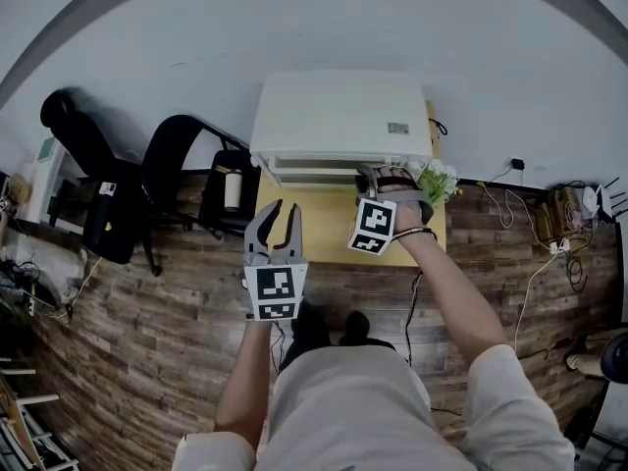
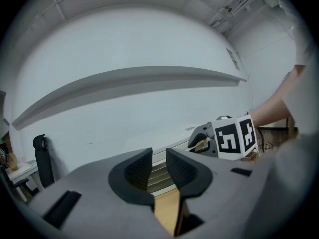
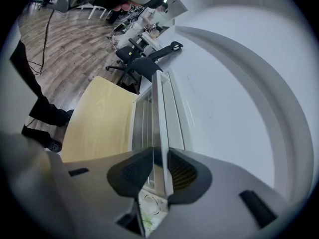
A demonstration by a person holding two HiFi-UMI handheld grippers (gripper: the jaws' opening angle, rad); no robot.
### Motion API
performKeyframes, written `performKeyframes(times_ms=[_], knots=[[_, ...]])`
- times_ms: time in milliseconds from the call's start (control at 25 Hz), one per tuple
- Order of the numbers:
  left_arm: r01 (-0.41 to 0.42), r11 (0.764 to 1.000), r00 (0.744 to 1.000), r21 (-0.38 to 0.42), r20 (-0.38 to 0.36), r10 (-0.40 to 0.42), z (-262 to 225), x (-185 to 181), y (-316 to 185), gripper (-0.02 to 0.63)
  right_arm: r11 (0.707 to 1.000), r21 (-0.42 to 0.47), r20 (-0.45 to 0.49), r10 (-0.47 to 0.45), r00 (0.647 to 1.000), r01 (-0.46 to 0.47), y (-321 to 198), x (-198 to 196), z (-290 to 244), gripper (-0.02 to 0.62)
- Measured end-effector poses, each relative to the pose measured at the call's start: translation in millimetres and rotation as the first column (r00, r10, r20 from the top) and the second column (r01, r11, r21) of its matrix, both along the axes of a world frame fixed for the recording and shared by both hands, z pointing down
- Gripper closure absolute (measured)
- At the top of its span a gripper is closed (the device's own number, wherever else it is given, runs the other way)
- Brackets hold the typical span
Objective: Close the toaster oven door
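The person stands on the wood-plank floor [image 1: 147, 322] at the front edge of a small yellow wooden table [image 1: 324, 214], a gripper in each hand. Nearest to them, the left gripper [image 1: 286, 209] hangs over the table's front left part with its jaws spread apart. In the left gripper view nothing sits between its dark pads [image 2: 137, 171], only the tabletop and the oven front beyond.

The right arm reaches further across the table. The right gripper [image 1: 378, 175] is up against the front of the white toaster oven [image 1: 339, 116], near the right end of the toaster oven door [image 1: 314, 170]. In the right gripper view the jaws are closed on the door's thin edge [image 3: 157, 113] — one ribbed pad on each face of the panel. The door runs away edge-on, close beside the oven body. It stands upright or nearly so, but I cannot tell whether it is seated fully against the oven.

Just right of that hand, a small green plant with pale flowers [image 1: 437, 180] stands on the table's right side. The oven sits at the back of the table, against the white wall [image 1: 294, 27]. Two black office chairs [image 1: 182, 180] stand off to the left along that wall.
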State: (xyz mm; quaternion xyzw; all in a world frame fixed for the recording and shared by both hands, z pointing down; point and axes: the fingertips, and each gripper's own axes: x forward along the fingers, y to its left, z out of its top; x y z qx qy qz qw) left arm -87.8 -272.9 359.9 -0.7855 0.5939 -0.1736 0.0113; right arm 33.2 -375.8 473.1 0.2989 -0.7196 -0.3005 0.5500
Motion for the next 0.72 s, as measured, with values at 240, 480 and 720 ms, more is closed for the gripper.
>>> performKeyframes(times_ms=[240, 480, 720], knots=[[-0.003, 1.000, 1.000, 0.000, -0.006, 0.003, 1.7, 3.6, -5.2, 0.518, 0.999, -0.035, 0.007, -0.002, 1.000, 0.002, -2.5, -0.1, 1.0, 0.500], [-0.002, 1.000, 1.000, 0.000, -0.005, 0.002, 1.1, 4.9, -5.8, 0.518, 0.999, -0.049, 0.018, -0.007, 1.000, 0.008, -1.7, -0.3, 0.7, 0.499], [0.002, 1.000, 1.000, 0.008, 0.001, -0.002, -2.3, 7.1, -4.3, 0.518, 0.999, -0.048, 0.032, -0.006, 0.999, 0.007, -3.0, 0.6, 0.3, 0.497]])
